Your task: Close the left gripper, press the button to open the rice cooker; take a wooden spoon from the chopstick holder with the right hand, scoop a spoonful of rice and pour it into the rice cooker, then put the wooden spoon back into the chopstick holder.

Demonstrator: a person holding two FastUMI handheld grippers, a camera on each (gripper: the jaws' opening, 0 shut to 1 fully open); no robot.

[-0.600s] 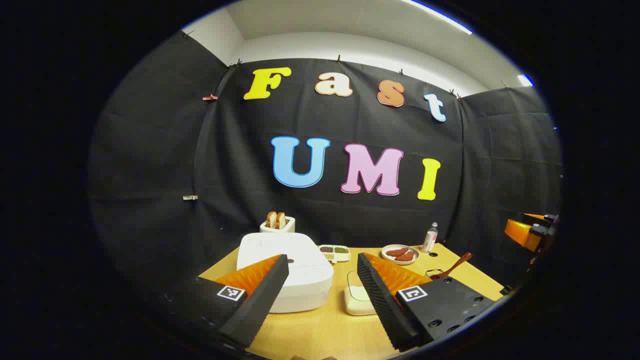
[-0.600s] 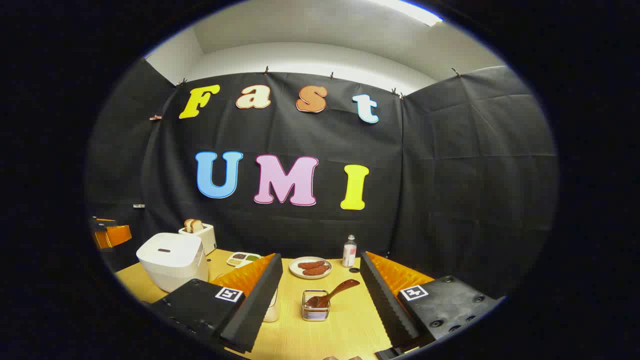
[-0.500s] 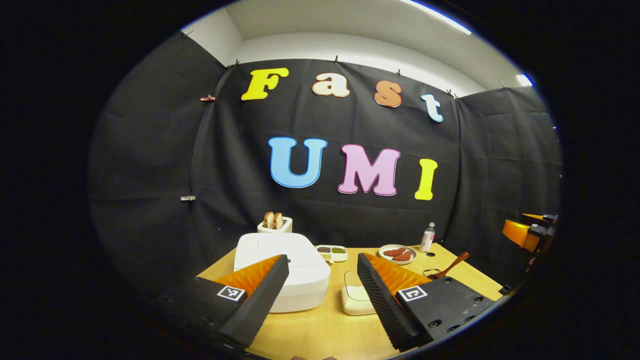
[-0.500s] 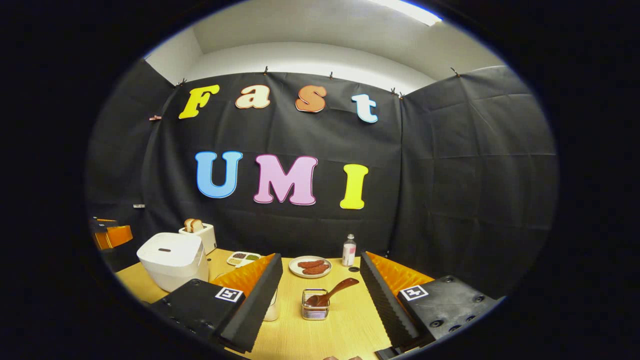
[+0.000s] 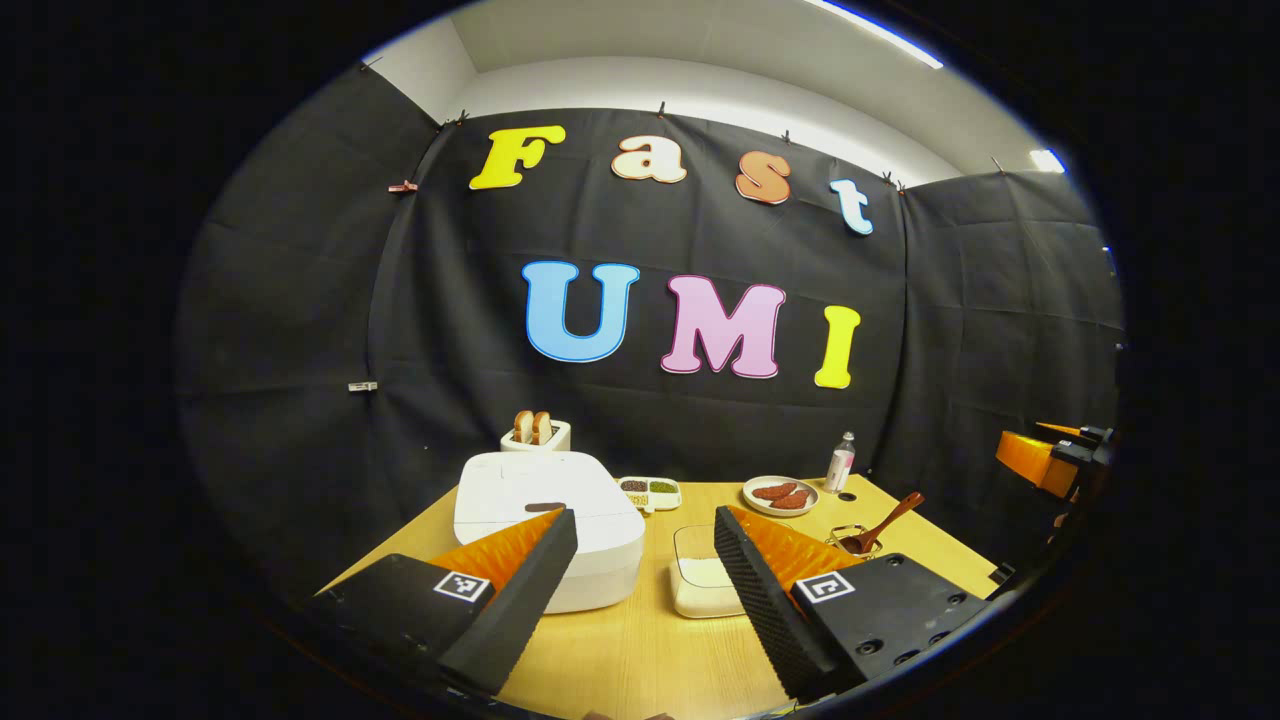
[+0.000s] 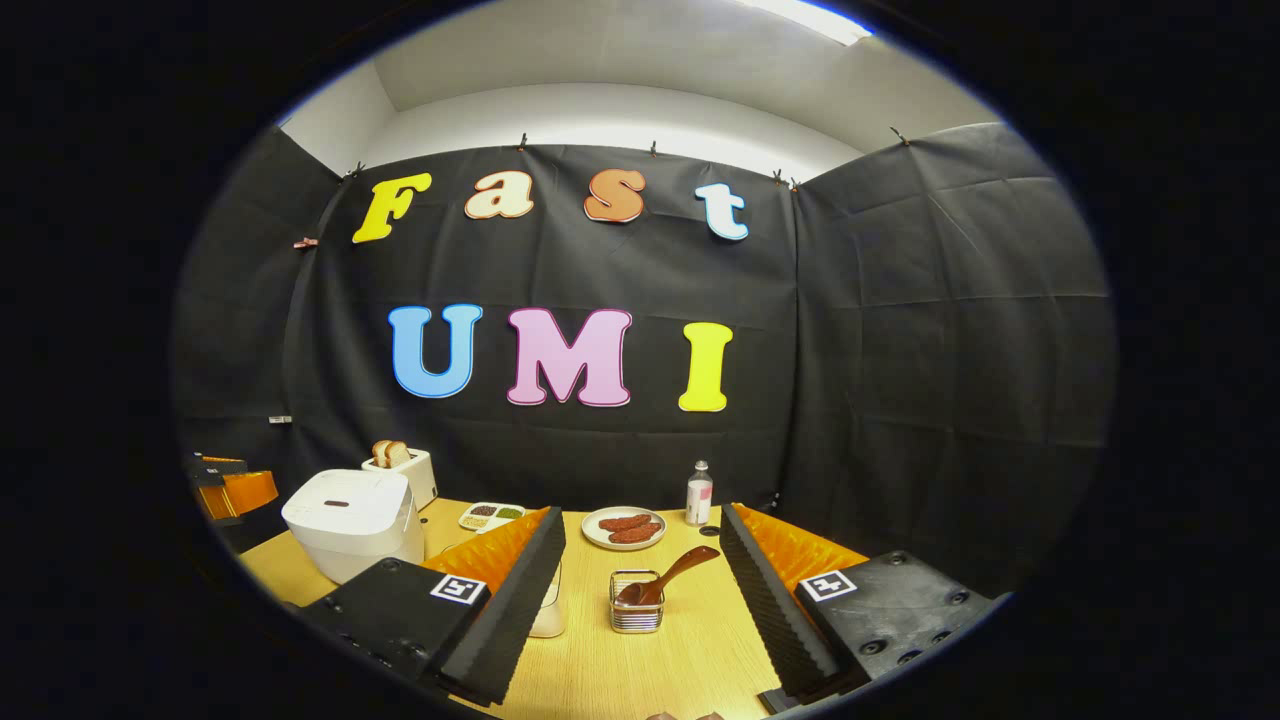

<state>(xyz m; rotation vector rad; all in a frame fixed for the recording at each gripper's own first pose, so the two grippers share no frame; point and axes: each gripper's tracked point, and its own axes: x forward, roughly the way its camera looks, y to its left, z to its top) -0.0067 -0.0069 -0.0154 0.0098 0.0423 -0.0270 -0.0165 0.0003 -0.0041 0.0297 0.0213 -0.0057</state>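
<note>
**Rice cooker shut, both tongs spread and empty**

In the left gripper view the rice cooker (image 5: 548, 512) sits lid down on the table (image 5: 640, 660), at 11 o'clock from my left gripper (image 5: 645, 570); its fingers stand apart, holding nothing. The rice box (image 5: 700, 585) lies between those fingers. In the right gripper view the wooden spoon (image 6: 668, 578) leans in the wire chopstick holder (image 6: 636, 615), at 12 o'clock from my right gripper (image 6: 643, 590), whose fingers are likewise spread and empty. Farther back: a plate of sausages (image 6: 624, 528), a small bottle (image 6: 698, 494), a divided dish (image 6: 491, 516) and a toaster (image 6: 404, 470) at 10 o'clock.
</note>
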